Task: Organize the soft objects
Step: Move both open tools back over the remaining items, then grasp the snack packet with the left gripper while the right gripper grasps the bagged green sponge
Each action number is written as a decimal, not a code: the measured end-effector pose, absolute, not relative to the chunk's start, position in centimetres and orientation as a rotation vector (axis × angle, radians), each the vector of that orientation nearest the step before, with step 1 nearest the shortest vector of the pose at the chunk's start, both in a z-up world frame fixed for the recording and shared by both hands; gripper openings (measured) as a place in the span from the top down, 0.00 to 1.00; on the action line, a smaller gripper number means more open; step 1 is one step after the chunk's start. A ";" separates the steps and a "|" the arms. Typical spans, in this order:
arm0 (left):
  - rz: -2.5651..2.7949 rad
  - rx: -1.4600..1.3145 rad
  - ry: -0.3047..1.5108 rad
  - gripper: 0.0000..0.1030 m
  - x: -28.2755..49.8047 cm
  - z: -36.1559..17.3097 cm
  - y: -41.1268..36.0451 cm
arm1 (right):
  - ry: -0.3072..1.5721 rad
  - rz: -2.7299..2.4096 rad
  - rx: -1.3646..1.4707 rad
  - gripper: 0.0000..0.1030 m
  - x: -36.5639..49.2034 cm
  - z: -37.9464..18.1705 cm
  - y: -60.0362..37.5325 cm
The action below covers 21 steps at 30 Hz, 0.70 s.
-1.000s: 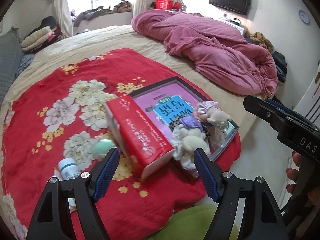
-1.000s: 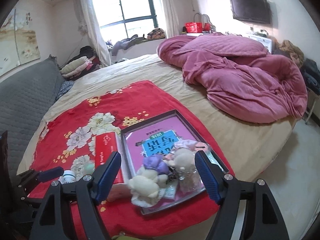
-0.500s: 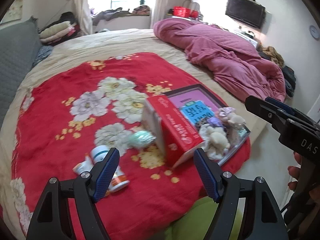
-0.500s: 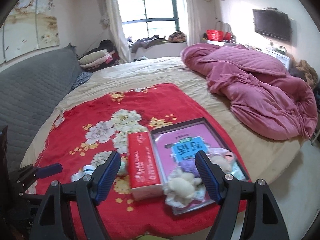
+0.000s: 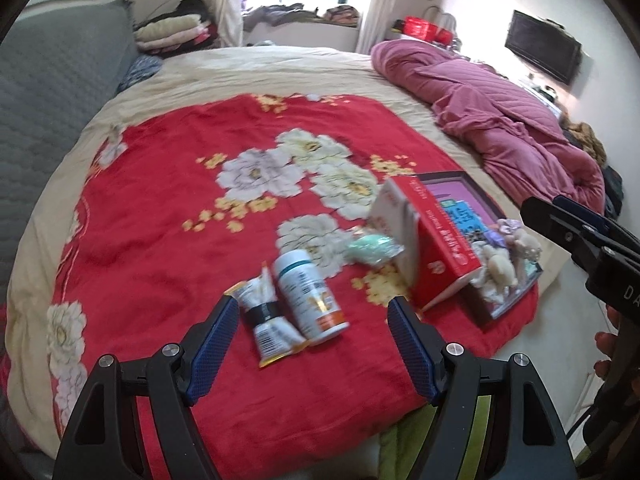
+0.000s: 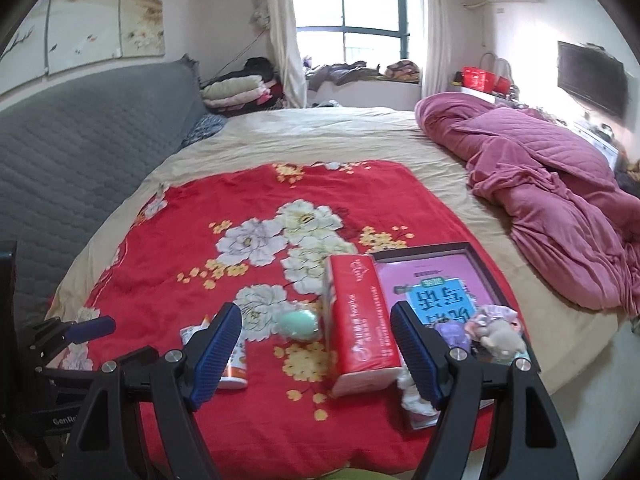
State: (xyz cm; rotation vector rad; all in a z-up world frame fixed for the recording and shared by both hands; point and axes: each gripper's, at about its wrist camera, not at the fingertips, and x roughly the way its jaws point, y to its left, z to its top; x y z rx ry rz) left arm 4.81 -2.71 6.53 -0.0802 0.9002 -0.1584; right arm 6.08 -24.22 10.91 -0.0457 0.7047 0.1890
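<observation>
A red tissue pack (image 5: 432, 240) (image 6: 360, 320) lies on the red floral blanket (image 5: 180, 200) beside a dark tray (image 6: 424, 250) that holds a pink book. Small plush toys (image 5: 500, 268) (image 6: 500, 332) are piled at the tray's near end. Left of the pack rest a wrapped green puff (image 5: 370, 248) (image 6: 298, 324), a white bottle (image 5: 308, 296) and a sachet (image 5: 264, 320). My left gripper (image 5: 312, 344) hovers open above the bottle and sachet. Over the pack and puff my right gripper (image 6: 316, 352) stands open too, holding nothing.
A crumpled pink quilt (image 5: 500, 128) (image 6: 552, 184) covers the bed's far right. A grey padded headboard (image 6: 80, 152) runs along the left. Folded bedding (image 6: 236, 92) sits by the window. The bed's edge drops to the floor just right of the tray.
Both grippers have swung left across the bed. The bottle and sachet have come between the left fingers in view, and the tray and toys have slid to the right. Nothing was grasped.
</observation>
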 end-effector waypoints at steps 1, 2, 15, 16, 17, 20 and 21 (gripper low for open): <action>-0.153 -0.083 0.905 0.24 4.7 6.3 -2.2 | 0.708 0.193 -0.054 0.26 6.1 10.7 -23.8; -0.146 -0.087 0.909 0.24 4.7 6.0 -1.8 | 0.713 0.200 -0.066 0.26 6.1 10.5 -23.4; -0.079 -0.163 1.021 0.24 6.2 0.6 1.3 | 0.779 0.243 -0.119 0.26 7.5 6.9 -20.6; -0.076 -0.165 1.030 0.24 6.4 0.2 1.3 | 0.786 0.245 -0.122 0.26 7.7 6.5 -20.6; -0.074 -0.168 1.041 0.24 6.7 -0.3 1.3 | 0.794 0.246 -0.128 0.26 8.0 6.1 -20.5; -0.051 -0.188 1.090 0.24 8.0 -2.2 1.5 | 0.809 0.252 -0.163 0.26 8.8 4.9 -20.1; -0.038 -0.192 1.109 0.24 8.4 -2.9 1.6 | 0.817 0.255 -0.183 0.26 9.1 4.6 -20.0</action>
